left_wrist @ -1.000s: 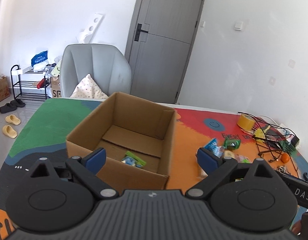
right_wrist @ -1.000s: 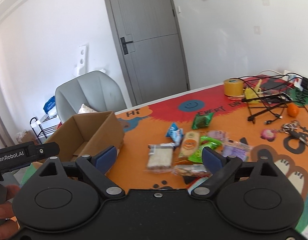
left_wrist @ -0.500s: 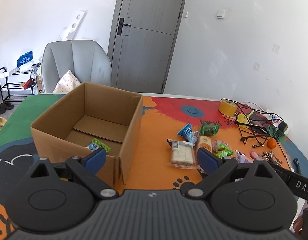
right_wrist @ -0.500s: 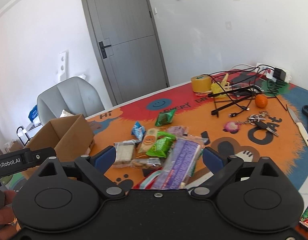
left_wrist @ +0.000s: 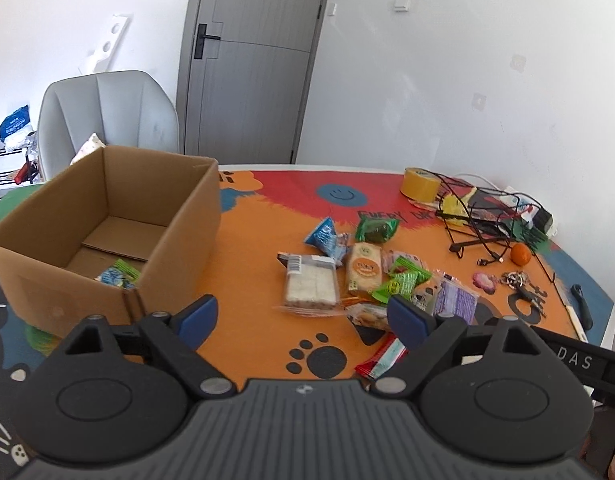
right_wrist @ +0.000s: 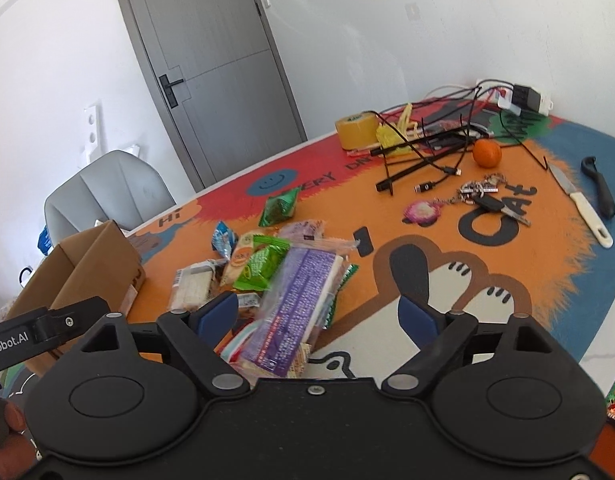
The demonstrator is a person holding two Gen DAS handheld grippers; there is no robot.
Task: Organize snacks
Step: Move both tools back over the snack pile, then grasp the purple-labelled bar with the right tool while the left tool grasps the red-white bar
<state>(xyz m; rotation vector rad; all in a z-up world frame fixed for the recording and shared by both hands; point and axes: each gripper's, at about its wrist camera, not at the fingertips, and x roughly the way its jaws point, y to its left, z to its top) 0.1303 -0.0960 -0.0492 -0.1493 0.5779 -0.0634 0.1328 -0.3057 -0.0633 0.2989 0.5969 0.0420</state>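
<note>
Both tongs, left and right, gape wide and hold nothing. Purple snack pack lies between the right fingers, apparently resting on the heap; close squarely across its width. Cardboard box waits leftward.

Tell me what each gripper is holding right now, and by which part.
Nothing is held. The left gripper is open above the mat. The right gripper is open over the purple snack packet, not clamped on it.

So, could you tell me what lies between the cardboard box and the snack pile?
Only bare orange mat separates the cardboard box from the snack pile, per the left wrist view.
</note>
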